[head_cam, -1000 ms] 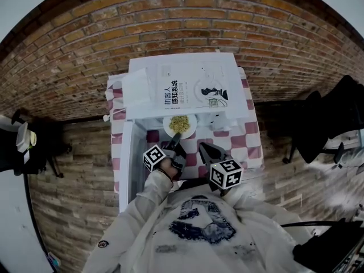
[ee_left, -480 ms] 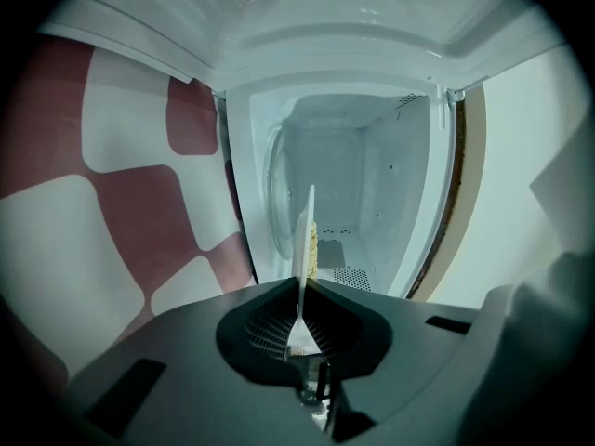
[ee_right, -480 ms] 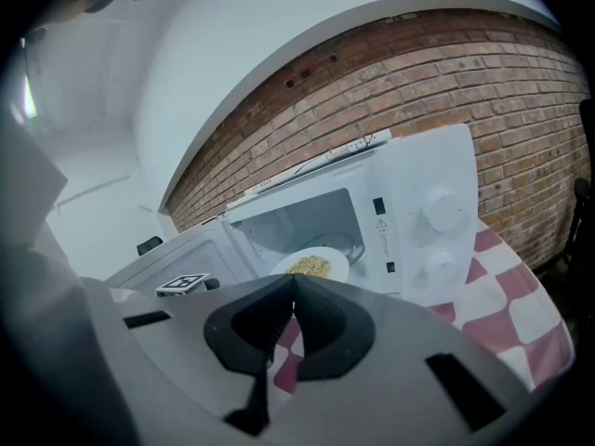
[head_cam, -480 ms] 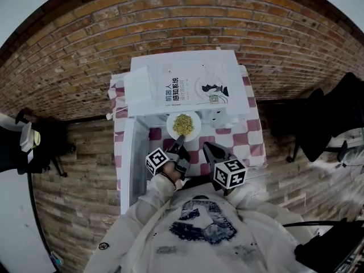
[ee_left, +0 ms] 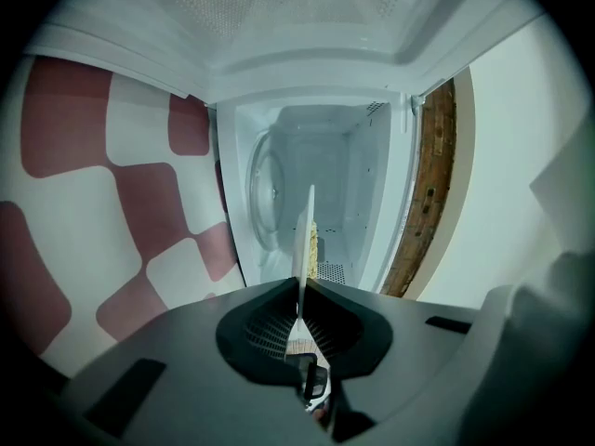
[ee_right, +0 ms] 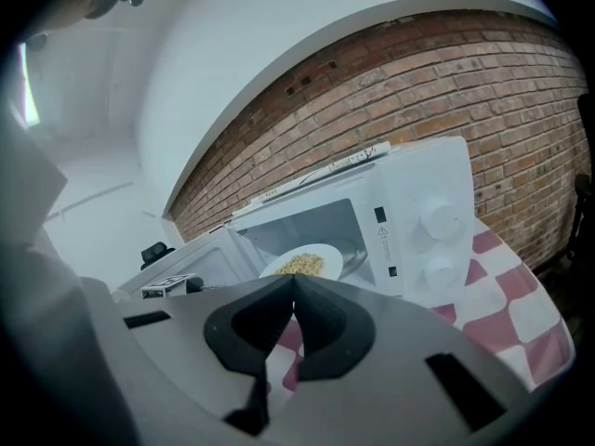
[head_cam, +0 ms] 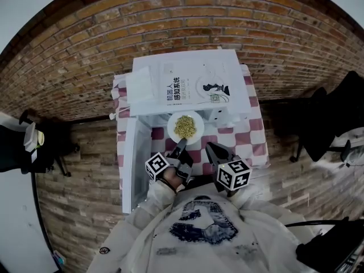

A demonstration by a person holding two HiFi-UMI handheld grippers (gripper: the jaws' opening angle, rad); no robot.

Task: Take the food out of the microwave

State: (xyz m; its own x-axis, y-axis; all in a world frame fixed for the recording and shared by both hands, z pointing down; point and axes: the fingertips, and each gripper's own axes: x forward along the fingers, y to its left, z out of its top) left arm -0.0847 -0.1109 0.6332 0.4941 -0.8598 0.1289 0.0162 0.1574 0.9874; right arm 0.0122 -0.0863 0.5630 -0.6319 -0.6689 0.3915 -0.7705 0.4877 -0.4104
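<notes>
Since the earlier frame the plate (head_cam: 185, 126) is drawn further out toward the person, so that its whole round outline is now seen in front of the microwave (head_cam: 193, 84) instead of partly under its top edge. It is held just outside the open mouth, over the checked tablecloth (head_cam: 251, 136), with the swung-open door (head_cam: 129, 158) to its left. The left gripper (head_cam: 181, 146) is clenched on the near rim, the thin white edge being pinched between its jaws. The plate therefore lies straight ahead of that gripper, extending away toward the oven. The right gripper (head_cam: 211, 148) is closed on nothing and is kept just beside the plate's near right edge, apart from it, so the left hand alone carries the load. The plate is shallow and white, with a heap of pale yellow food (head_cam: 183, 124) piled at its middle. Because it is gripped at one edge only, sagging at the far side is judged likely unless it is kept level while being brought to the bare cloth nearer the person.
</notes>
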